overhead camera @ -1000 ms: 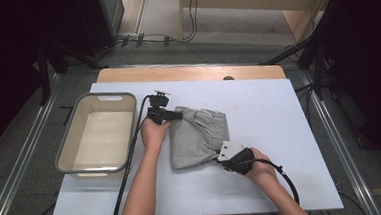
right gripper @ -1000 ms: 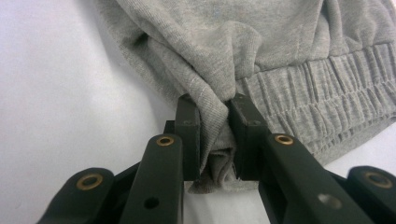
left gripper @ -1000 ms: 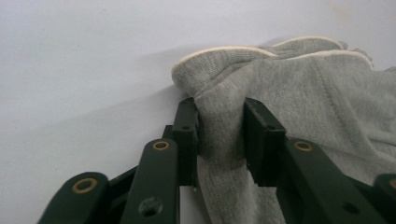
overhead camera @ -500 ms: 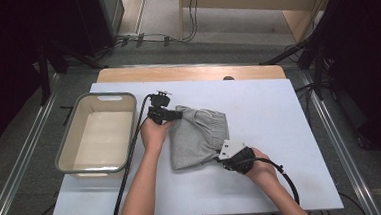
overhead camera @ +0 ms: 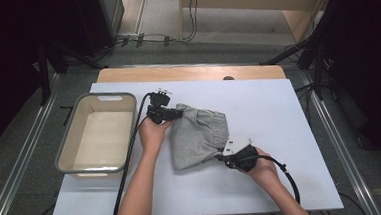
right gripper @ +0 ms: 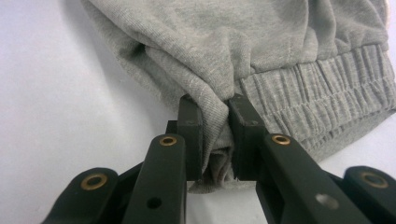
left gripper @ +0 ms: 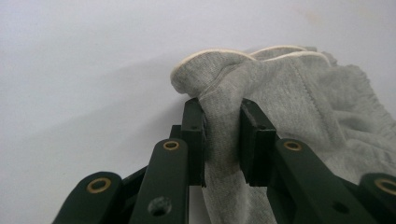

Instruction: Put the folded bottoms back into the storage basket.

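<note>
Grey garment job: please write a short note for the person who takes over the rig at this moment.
Left gripper: shut on the far left corner of the folded grey cotton garment, cloth pinched between its fingers.
Right gripper: shut on the near right edge, beside the elastic waistband.
The garment lies on the white table, right of the beige plastic tub, which holds nothing.
Done: both grips taken.
Left, probably: lift the garment and place it in the tub.
</note>
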{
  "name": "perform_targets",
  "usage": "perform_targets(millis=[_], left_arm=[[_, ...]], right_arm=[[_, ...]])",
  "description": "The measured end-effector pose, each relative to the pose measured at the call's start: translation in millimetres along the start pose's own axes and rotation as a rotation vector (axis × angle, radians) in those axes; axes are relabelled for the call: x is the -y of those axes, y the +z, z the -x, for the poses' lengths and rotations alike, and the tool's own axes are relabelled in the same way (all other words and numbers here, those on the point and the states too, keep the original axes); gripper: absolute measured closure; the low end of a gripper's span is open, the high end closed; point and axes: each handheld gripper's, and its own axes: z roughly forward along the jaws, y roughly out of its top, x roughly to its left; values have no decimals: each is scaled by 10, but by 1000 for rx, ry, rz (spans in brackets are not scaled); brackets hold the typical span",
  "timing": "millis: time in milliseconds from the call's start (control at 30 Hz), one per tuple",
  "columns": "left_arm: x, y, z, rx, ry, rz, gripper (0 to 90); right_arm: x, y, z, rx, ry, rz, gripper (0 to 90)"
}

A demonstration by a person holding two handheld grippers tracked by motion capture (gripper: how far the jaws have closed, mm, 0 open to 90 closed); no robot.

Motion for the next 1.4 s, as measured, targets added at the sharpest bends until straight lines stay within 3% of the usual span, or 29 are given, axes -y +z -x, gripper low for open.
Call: perform_targets(millis=[467,1400], left_arm=[[-28,-96,77,24,19,34,750],[-69,-275,233,68,66,92,752]], right_arm=[[-2,-121,37,-7,28,46,749],[-32,-375,72,-8,36,119,750]])
